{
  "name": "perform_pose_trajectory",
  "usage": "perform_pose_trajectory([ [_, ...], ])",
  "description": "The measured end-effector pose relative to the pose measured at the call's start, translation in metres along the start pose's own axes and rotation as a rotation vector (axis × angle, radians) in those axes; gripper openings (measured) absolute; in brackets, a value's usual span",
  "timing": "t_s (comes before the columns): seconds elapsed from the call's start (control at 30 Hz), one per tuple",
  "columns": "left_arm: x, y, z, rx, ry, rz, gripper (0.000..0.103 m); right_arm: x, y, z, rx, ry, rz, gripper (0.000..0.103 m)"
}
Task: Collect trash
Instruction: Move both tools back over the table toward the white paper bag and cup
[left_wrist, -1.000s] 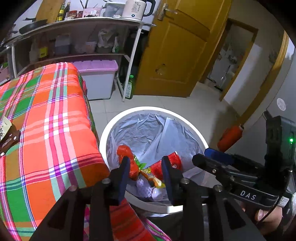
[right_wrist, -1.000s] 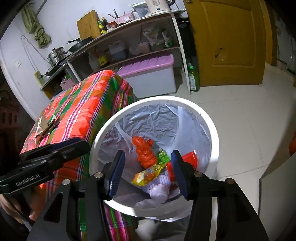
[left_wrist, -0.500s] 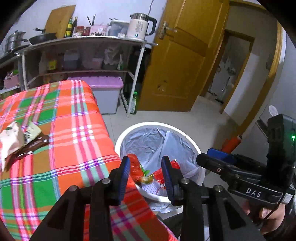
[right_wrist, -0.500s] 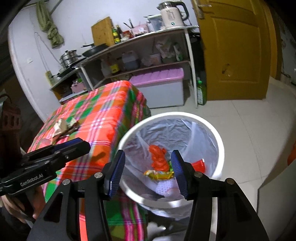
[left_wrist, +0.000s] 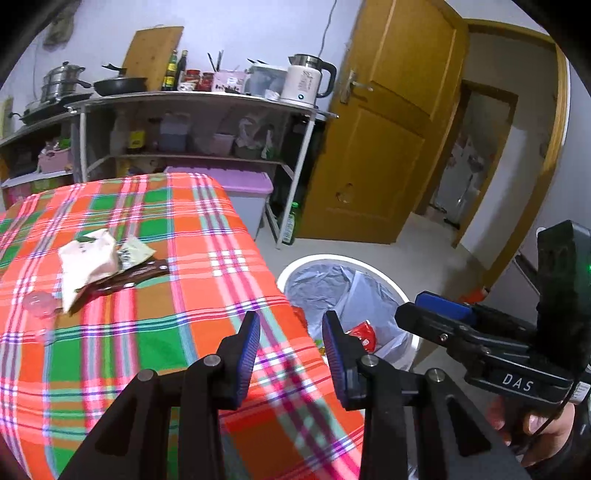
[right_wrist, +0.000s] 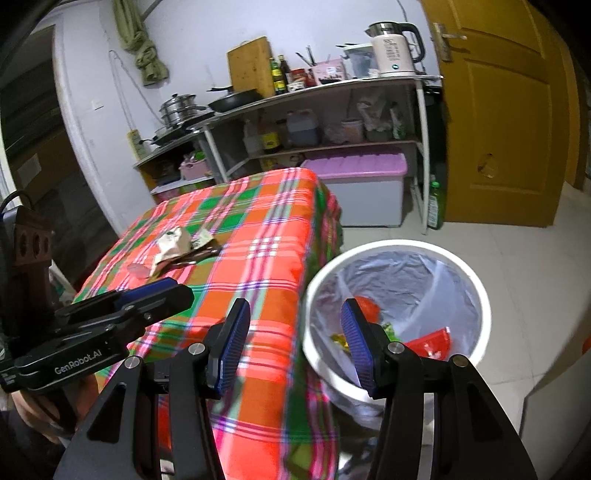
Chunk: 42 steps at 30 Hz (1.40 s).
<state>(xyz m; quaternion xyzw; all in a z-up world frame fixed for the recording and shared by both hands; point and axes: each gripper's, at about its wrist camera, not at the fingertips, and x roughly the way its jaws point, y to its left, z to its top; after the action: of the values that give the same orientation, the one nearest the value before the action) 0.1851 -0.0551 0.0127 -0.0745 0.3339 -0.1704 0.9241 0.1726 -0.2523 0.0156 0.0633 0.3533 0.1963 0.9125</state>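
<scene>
Both grippers have swung from above the white lined trash bin (right_wrist: 476, 291) toward the plaid-clothed desk (left_wrist: 155, 332); left gripper (left_wrist: 291, 343) and right gripper (right_wrist: 295, 332) jaws gape empty. Crumpled wrappers (left_wrist: 99, 264) lie on the desk.

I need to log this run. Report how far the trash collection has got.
Done: red and yellow wrappers lie in the white lined trash bin. In hand: nothing; the left gripper and right gripper have open, empty jaws. Left: the crumpled white wrapper pile and a pink plastic piece on the plaid tablecloth.

Home kitchen: kettle (left_wrist: 308, 79), pans (left_wrist: 118, 83), shelved bottles (left_wrist: 175, 70).
</scene>
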Motion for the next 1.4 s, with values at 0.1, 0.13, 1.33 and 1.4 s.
perform_pose_trajectory([
  [0.1,-0.011,0.009,-0.003,-0.01,-0.013,0.016,0.035,0.002,0.011,0.0,-0.015,0.003,0.018,0.052],
  [0.13,-0.014,0.012,-0.004,-0.015,-0.016,0.023,0.035,0.003,0.015,0.0,-0.021,0.004,0.023,0.052],
  [1.33,-0.063,0.178,-0.018,-0.267,-0.07,0.324,0.035,0.075,0.105,0.025,-0.122,0.081,0.178,0.052],
  [1.4,-0.057,0.185,-0.017,-0.278,-0.057,0.328,0.035,0.08,0.107,0.027,-0.123,0.085,0.18,0.052],
])
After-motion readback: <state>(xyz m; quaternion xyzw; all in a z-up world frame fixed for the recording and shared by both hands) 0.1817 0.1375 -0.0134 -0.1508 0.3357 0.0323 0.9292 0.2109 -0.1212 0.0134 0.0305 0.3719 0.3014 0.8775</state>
